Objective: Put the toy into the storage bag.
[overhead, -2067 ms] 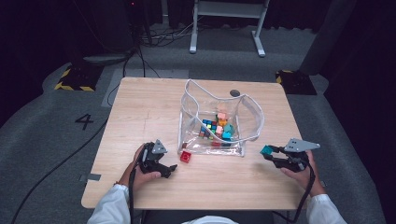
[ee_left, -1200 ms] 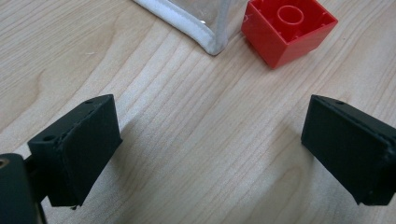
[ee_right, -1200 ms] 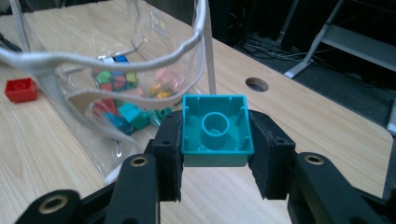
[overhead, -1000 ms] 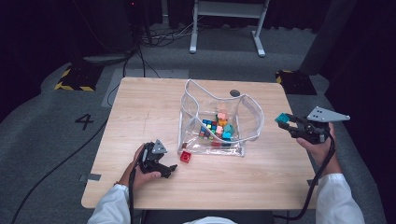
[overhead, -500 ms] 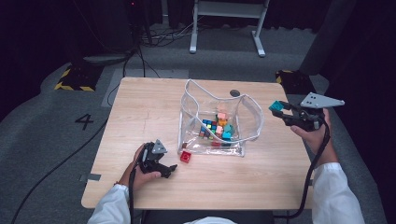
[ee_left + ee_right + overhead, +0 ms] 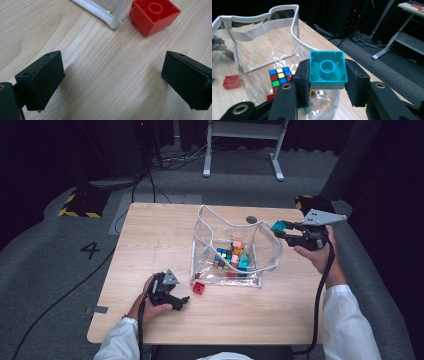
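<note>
Nearest the person, the left gripper (image 6: 176, 301) rested on the table (image 6: 150, 235) with jaws spread wide around nothing, a red brick (image 6: 199, 288) just ahead beside the clear bag (image 6: 265, 251). Farther off, above the bag's right rim, the right gripper (image 6: 281, 227) clamped a teal brick (image 6: 327, 69), hollow underside showing.

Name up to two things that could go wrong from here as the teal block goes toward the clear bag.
The teal block, clamped in the right gripper, sits beside the clear bag at its floppy rim; it might catch there or fall outside. The red block touching the bag's corner could be nudged by the open left gripper.
</note>
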Action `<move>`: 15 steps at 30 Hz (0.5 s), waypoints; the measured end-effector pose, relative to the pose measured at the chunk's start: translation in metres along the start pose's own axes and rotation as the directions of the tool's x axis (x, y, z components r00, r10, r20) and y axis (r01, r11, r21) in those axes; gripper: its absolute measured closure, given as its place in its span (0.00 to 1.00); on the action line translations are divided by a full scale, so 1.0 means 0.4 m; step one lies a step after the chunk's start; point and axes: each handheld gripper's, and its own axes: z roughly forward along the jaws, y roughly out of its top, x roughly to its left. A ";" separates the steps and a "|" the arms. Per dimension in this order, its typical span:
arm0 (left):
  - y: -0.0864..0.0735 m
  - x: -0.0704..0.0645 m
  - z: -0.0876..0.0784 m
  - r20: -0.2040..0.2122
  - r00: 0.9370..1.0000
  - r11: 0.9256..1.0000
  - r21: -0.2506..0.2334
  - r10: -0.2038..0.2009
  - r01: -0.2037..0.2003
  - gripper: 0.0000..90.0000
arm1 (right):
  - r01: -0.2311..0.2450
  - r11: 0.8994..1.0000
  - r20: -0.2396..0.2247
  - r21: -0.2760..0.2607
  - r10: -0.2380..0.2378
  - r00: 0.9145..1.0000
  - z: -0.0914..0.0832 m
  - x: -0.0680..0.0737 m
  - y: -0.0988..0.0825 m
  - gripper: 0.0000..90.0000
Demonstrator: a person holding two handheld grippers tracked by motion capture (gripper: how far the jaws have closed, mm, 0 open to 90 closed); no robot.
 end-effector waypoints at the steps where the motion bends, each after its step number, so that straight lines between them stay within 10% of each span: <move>1: 0.000 0.000 0.000 0.001 1.000 1.000 0.000 0.000 0.000 0.05 | 0.002 1.000 -0.008 -0.001 -0.002 1.000 0.007 0.004 0.005 0.66; 15: 0.000 0.000 0.000 0.002 1.000 1.000 0.001 0.000 0.000 0.05 | 0.084 0.996 -0.113 0.038 -0.079 0.990 0.101 0.064 0.044 0.66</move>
